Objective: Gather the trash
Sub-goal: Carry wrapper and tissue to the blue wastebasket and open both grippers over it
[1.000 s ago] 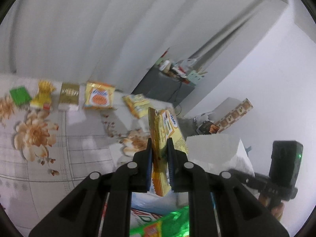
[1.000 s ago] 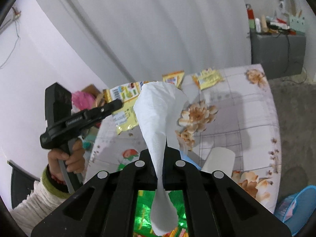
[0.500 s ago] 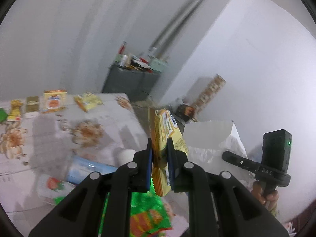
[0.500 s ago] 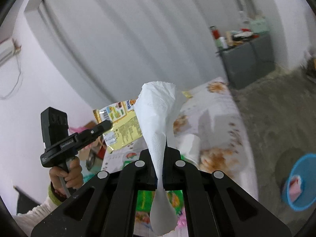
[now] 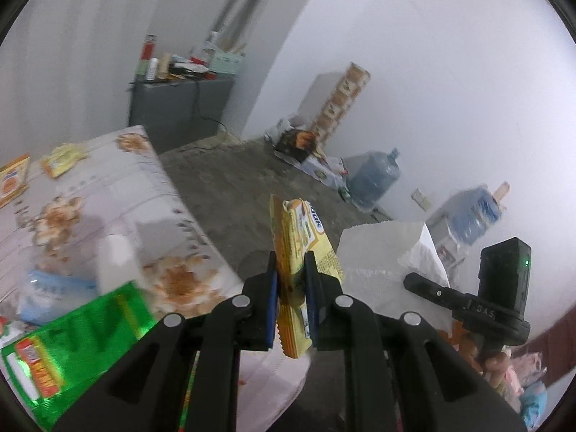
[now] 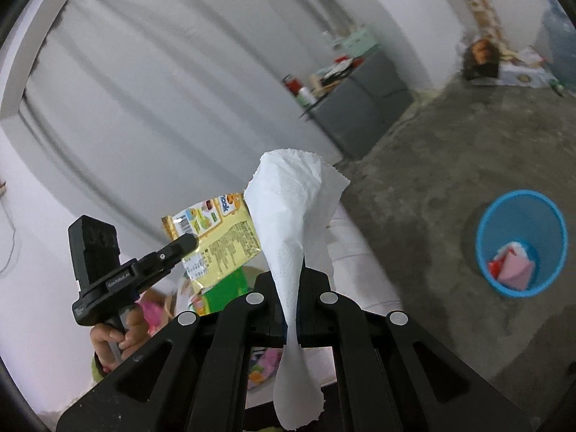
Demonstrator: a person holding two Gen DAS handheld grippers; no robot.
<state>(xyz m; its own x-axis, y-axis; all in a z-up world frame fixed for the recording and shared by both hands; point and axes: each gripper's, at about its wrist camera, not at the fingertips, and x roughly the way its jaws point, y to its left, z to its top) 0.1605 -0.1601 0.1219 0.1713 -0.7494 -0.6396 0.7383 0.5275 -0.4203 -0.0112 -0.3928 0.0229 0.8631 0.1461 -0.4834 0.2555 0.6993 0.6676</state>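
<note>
Trash: yellow wrapper point(image 5: 301, 252) clenched in left hand-held gripper point(image 5: 291, 289), tissue point(image 6: 293, 230) pinched in right hand-held gripper point(image 6: 292, 298). Carry both over blue bin point(image 6: 521, 242) on floor w/ grip kept tight; let go only directly above rim.

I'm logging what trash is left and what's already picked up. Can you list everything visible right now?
yellow snack wrapper: 1, yellow, clamped in left hand-held gripper
white tissue: 1, white, pinched in right hand-held gripper
blue bin: 1, blue, on the floor, pink and red trash inside
green packet: 1, green, near table edge
orange and yellow packets: 2 visible, far end of table
table: 1, floral cloth
grey cabinet: 1, grey, by the curtain, cluttered top
water jugs: 2, blue, along the wall
left hand-held gripper: shut on wrapper
right hand-held gripper: shut on tissue
</note>
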